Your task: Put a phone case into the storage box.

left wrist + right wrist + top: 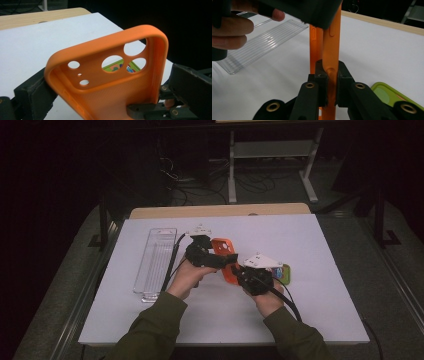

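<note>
Both grippers' fingers [329, 82] pinch the orange case [110, 82], held mid-frame above the table [320, 315]: right gripper [248, 276] clamping one side wall, left gripper [216, 261] spanning its width (long axis upright), with the green phone [285, 272] lying just right.

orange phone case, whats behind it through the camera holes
Through the holes of the orange phone case, held by both grippers, a green, colourfully printed object shows on the white table. The case covers the rest of it.
</note>
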Demonstrator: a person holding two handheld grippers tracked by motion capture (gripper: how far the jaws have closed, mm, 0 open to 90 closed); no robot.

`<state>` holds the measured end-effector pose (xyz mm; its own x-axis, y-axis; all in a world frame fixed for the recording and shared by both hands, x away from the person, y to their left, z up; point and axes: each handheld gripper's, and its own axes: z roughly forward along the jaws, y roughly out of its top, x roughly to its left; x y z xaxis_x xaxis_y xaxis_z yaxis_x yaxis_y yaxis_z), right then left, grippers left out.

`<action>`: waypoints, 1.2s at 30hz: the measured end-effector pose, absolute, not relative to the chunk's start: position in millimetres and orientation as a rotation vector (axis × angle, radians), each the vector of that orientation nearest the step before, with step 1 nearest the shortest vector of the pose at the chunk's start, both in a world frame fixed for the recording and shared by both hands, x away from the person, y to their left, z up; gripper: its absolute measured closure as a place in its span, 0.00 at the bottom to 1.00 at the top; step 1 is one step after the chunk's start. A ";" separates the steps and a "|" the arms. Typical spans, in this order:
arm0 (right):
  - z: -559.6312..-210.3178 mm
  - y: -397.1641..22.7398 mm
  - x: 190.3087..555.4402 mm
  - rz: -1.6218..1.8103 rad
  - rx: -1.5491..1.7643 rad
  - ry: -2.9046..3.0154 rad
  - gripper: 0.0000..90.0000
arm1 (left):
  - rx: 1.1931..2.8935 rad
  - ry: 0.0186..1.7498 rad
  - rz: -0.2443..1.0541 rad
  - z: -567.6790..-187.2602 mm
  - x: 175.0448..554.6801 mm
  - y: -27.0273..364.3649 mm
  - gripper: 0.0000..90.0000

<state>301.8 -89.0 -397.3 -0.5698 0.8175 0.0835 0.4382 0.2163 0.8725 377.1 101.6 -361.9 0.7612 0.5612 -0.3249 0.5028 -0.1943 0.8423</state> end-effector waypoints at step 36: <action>-401.8 -84.5 303.5 1.240 1.084 2.188 0.76 | 1.842 0.819 0.083 -359.8 375.6 103.2 0.17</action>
